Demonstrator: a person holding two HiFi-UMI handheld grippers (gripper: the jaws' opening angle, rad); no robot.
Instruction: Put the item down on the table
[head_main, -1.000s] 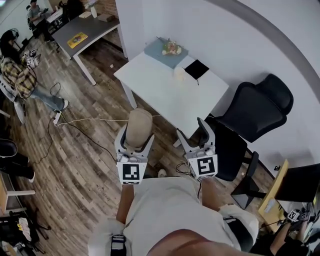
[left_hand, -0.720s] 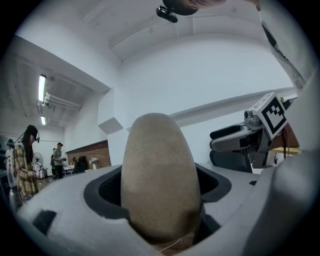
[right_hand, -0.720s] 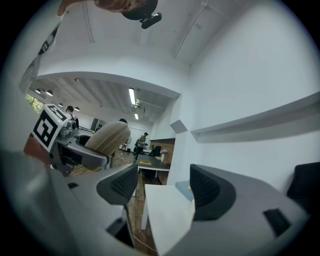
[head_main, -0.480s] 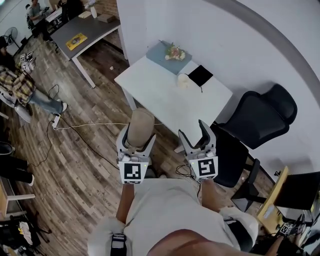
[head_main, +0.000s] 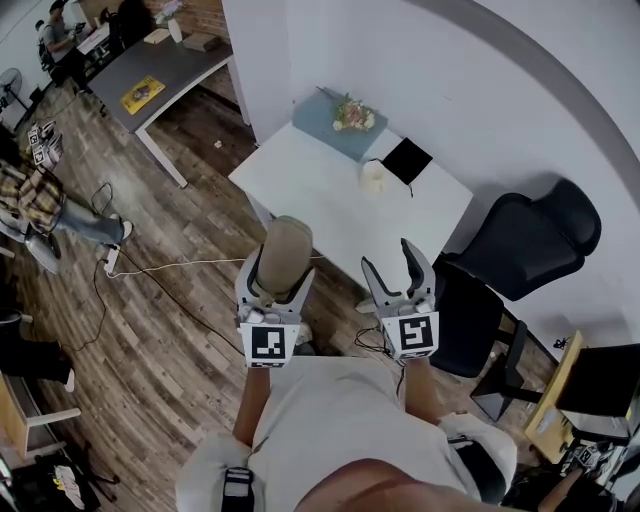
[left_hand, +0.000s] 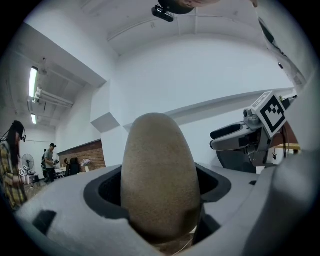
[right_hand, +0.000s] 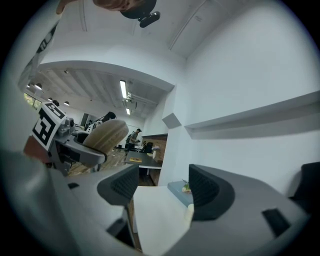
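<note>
Wood-plank floor (head_main: 170, 330) is spreading under everything, beneath and to the left of both grippers. White table (head_main: 330, 200) is standing just ahead of the two grippers, its near edge lying a little beyond their tips. Black office chair (head_main: 530, 245) is sitting to the right of the right gripper, close beside the table.

Person's forearms are reaching forward from the torso, side by side and roughly parallel: left forearm (head_main: 250, 410), right forearm (head_main: 418, 385). Both are holding the grippers out over the floor, short of the table.

Left gripper (head_main: 277, 270) is clenching the tan egg-shaped item (head_main: 283, 250). Its jaws are pressing both flanks of the item's lower half, and the rounded end is sticking out past the jaw tips toward the table. The item is hanging in the air, not on the table.

Right gripper (head_main: 388, 258) is riding level with the left one, just to its right. Its jaws are closing with nothing between them; only the table top is showing through the gap.

Far beyond the grippers, on the table's back end, a blue-grey mat (head_main: 322, 105) with flowers is lying. A black notebook (head_main: 407, 160) is lying beside it, and a small cream object (head_main: 373, 177) is sitting just next to the notebook.
</note>
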